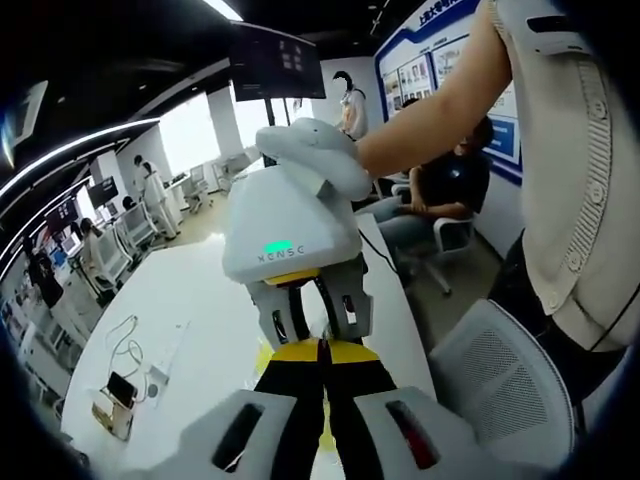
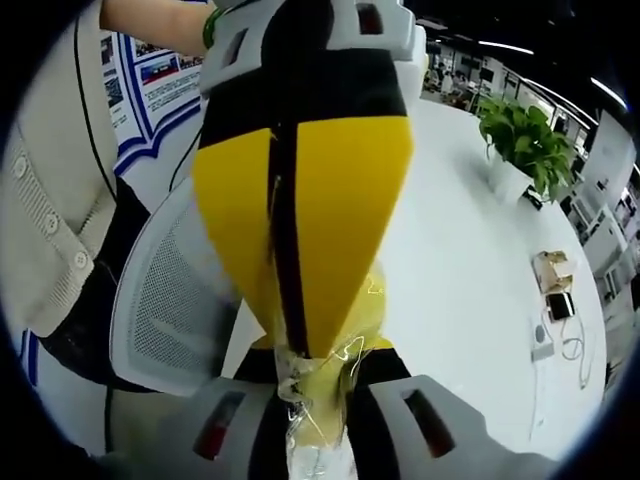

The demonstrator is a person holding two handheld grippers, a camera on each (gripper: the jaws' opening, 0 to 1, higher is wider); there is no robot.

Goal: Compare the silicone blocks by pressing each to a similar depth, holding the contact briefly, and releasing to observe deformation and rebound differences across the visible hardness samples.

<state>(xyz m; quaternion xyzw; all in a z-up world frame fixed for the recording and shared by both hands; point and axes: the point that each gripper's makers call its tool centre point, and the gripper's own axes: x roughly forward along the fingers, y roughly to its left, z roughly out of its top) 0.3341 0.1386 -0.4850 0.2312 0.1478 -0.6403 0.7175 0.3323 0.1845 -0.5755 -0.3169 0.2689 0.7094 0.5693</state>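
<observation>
From my left gripper view, the left gripper [image 1: 325,352] points forward with its two yellow-and-black pads pressed together at the tips, and a thin strip of yellow silicone block [image 1: 264,358] shows just beside them. I read these jaws as clenched on that block. Facing it is my right gripper [image 1: 312,312], white-bodied with a green light, held from above by a hand [image 1: 318,155]; its dark fingers come down toward the same spot, and I cannot tell from here whether they are closed.

In the right gripper view the left gripper [image 2: 290,345] comes down from the top as a big yellow wedge — the seam between its pads is a tight dark line. At its tip sits the yellow silicone block [image 2: 335,385], wrapped in clear crinkled film, lying between my own right jaws [image 2: 322,395]; they flank it closely, but I cannot tell whether they grip it.

Beneath everything is a white table [image 2: 470,250], with a potted green plant [image 2: 525,135] and a phone on a small stand [image 2: 555,285] well apart from the block. A white mesh office chair [image 2: 165,300] stands beside the table — next to a person's beige buttoned cardigan [image 2: 45,200].
</observation>
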